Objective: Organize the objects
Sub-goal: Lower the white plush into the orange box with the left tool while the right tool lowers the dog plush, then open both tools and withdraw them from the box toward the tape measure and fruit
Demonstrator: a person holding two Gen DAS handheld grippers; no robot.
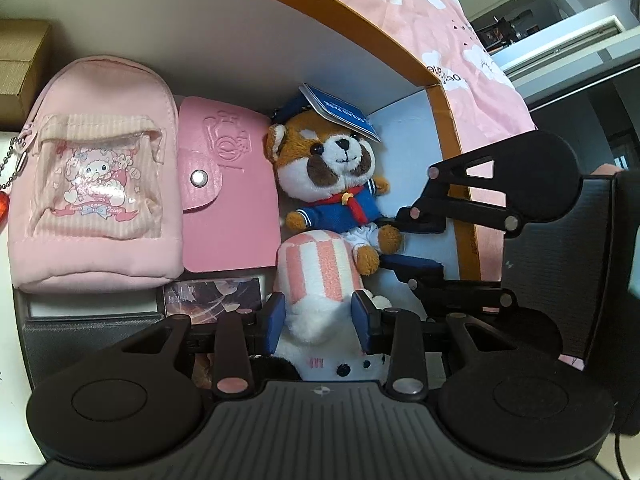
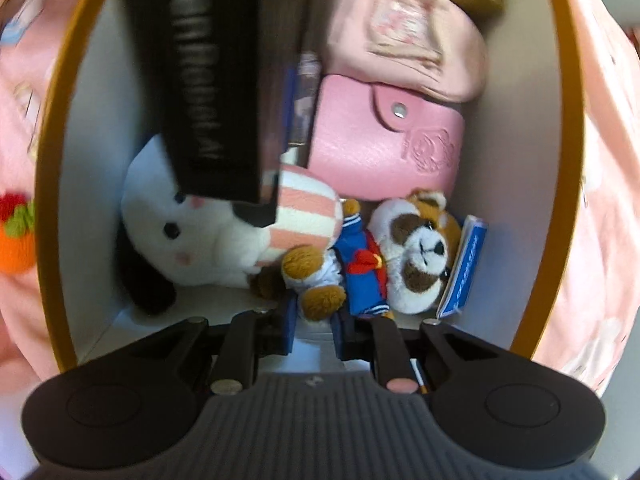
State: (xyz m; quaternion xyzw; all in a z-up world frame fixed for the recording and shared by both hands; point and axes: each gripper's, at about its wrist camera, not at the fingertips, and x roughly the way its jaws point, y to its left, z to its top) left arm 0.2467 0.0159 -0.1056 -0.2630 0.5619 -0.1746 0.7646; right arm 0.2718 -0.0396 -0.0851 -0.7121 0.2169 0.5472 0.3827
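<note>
A box with an orange rim (image 1: 440,120) (image 2: 48,184) holds a pink mini backpack (image 1: 96,184) (image 2: 408,32), a pink snap wallet (image 1: 230,192) (image 2: 384,144), a red panda plush in a blue sailor suit (image 1: 340,184) (image 2: 384,256) and a white dog plush with a pink striped hat (image 1: 320,280) (image 2: 208,236). My left gripper (image 1: 320,316) is shut on the white dog plush. My right gripper (image 2: 314,328) (image 1: 416,246) has its jaws around the panda's foot (image 2: 320,300); contact is unclear.
A pink printed cloth (image 1: 460,40) (image 2: 600,200) lies around the box. A brown cardboard box (image 1: 20,60) stands at far left. A card (image 1: 214,294) and a dark case (image 1: 92,332) lie under the backpack. An orange knitted item (image 2: 14,236) sits outside the box.
</note>
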